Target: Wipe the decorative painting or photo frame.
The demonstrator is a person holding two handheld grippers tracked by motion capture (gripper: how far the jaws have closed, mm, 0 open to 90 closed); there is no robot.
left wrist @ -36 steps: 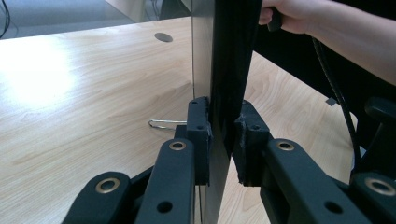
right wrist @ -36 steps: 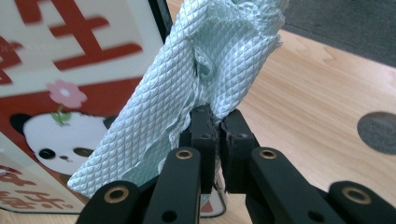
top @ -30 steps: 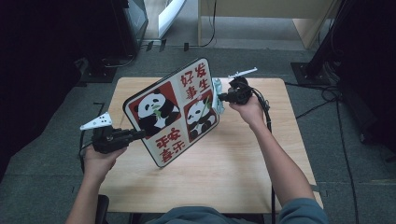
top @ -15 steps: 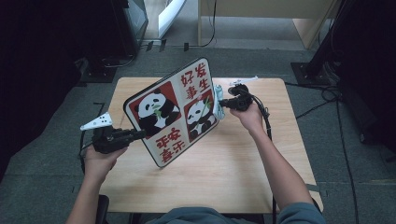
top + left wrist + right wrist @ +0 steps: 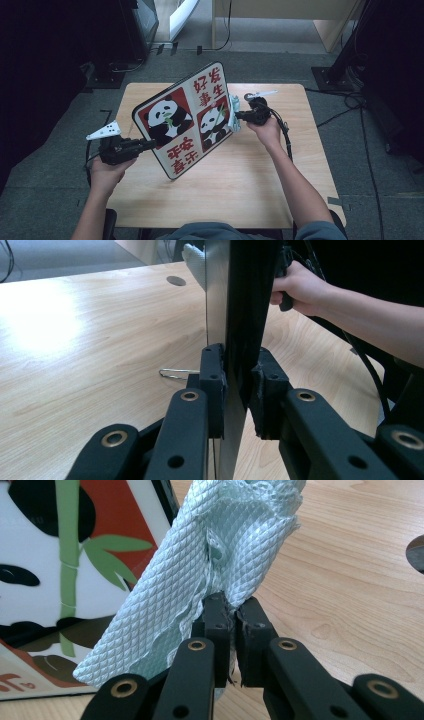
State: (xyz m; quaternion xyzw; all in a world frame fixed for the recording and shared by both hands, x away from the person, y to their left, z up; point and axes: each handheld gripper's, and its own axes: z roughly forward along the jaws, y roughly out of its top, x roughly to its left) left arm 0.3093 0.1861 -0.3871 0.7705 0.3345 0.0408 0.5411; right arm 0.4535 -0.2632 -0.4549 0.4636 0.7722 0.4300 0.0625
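My right gripper (image 5: 239, 116) has sunk along the panda board (image 5: 185, 120), clamped on the cloth (image 5: 200, 580), probably wiping, while my left gripper (image 5: 235, 390) pinches the board's edge.

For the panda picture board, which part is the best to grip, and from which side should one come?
Grip the panda board at its thin edge, coming in from the side, as the left hand-held gripper does: its flat faces let the two pads clamp front and back. The board stands tilted above the table.
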